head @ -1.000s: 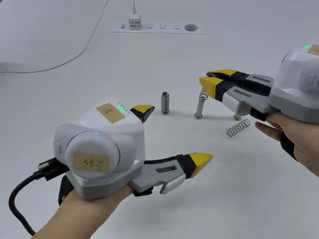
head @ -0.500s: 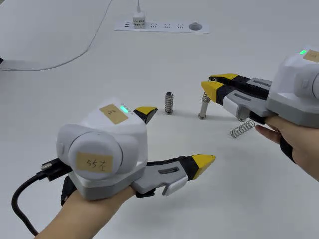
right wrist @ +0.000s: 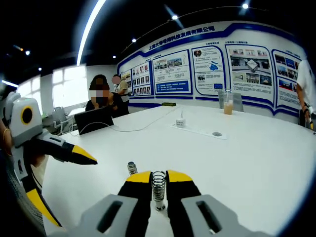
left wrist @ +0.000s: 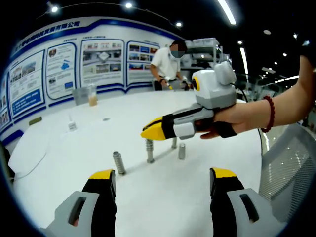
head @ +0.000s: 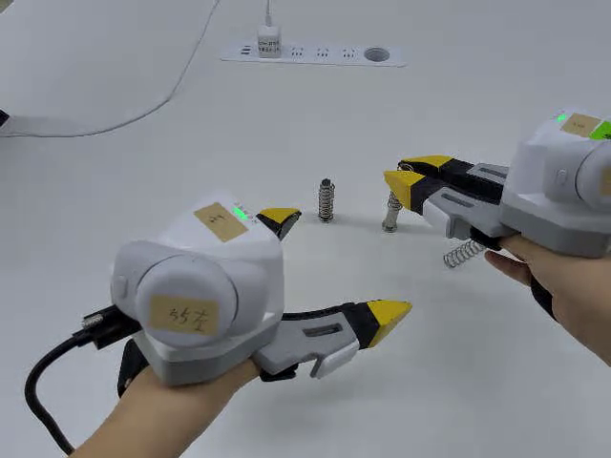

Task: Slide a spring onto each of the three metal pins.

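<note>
Since a second ago the right gripper [head: 407,173] has sunk a little toward the tabletop [head: 143,172]. The spring [right wrist: 158,186] it carries now sits lower on the middle pin [head: 390,221]. The left gripper [head: 348,260] has barely shifted.

We see three pins in a row, roughly parallel to the tabletop's far edge. The first pin [head: 326,200] already wears its spring. The middle pin stands upright directly under the right gripper's yellow tips. In the right gripper view the jaws are closed to a narrow gap, and the spring is pinched upright between them, touching both.

The spring's long axis is vertical and in line with the pin below it. We judge that the coming move is a straight push down along that line, followed by a release. If the gripper tilts, the coils may bind on the pin.

The third pin [left wrist: 174,143] stands just past the middle one and appears bare, though it is small in the left gripper view. A loose spring [head: 465,253] lies on its side on the tabletop, toward the near edge from that pin and just beside the right hand [head: 563,286].

The left gripper hovers toward the near edge, well apart from the pins, with its jaws spread wide and nothing between them. The right gripper is clearly the nearer one to the remaining work.
</note>
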Available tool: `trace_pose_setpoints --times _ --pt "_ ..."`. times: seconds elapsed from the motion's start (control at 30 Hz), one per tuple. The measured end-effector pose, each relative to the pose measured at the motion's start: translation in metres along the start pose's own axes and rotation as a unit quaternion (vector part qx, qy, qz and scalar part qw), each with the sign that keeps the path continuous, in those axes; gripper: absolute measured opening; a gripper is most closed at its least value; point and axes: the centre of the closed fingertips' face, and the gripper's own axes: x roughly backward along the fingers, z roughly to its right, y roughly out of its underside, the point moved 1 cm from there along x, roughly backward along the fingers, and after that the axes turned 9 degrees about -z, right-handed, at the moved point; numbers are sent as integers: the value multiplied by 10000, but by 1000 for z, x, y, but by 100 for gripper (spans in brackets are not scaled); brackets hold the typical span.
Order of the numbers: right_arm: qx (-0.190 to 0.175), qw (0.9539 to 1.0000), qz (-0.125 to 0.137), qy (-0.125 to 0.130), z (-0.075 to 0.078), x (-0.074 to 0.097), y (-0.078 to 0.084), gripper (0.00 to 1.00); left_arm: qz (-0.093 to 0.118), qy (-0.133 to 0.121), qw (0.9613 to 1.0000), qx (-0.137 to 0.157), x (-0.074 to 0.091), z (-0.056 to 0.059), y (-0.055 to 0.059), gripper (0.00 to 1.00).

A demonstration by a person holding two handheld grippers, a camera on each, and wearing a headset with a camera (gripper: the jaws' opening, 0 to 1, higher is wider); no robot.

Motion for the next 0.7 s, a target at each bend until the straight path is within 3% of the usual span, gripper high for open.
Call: trace_pose_setpoints --times 0.7 --pt "49 9997 -225 73 -1 -8 16 12 -39 17 10000 -9 0 0 2 78"
